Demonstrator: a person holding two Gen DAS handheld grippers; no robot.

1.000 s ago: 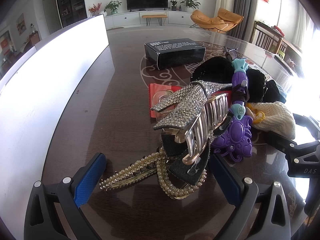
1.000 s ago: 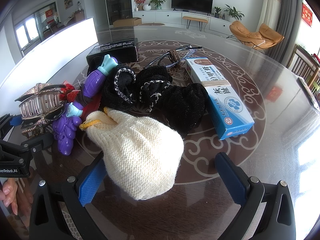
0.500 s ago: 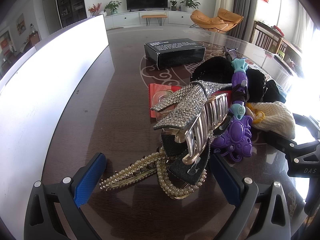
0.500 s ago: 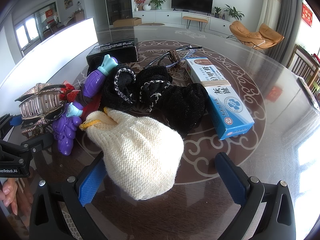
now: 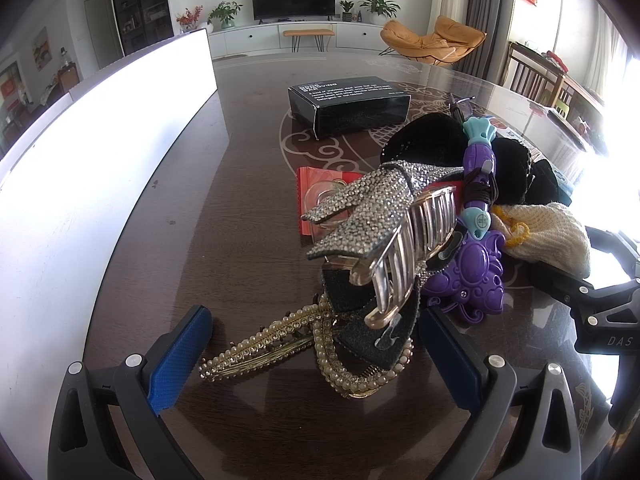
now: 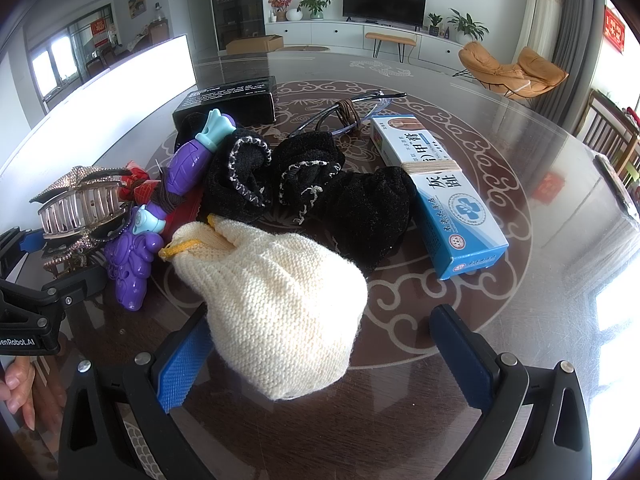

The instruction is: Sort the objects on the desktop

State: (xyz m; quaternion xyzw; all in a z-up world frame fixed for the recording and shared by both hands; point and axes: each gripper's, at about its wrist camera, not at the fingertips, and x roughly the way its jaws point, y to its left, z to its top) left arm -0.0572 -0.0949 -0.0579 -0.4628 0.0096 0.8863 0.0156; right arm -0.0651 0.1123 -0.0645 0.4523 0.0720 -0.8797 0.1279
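**Both grippers spread wide over a pile of small things**

The left gripper sits low over the dark table, its blue pads far apart and closed on nothing. Between them lies a pearl hairband, looped and tangled, with a black fabric clip resting on it. Stacked above that is a rhinestone claw clip with clear, pale teeth — it leans against a purple toy with teal ends, which lies just to the right. Behind the clip a red packet lies flat, partly covered. Farther back stands a black box with white print, apart from the pile.

The right gripper is likewise spread open, gripping nothing. A cream knitted glove lies between its pads, its near end reaching toward the left pad; whether it touches the pad cannot be told. Behind the glove is a heap of black knitted cloth with pale stitching along the edges. A blue and white medicine box, bound with a rubber band, lies just right of the cloth, touching it. A pair of glasses rests behind — between the medicine box and the black box. At the lower left edge of the right wrist view, fingers hold the other gripper's handle.
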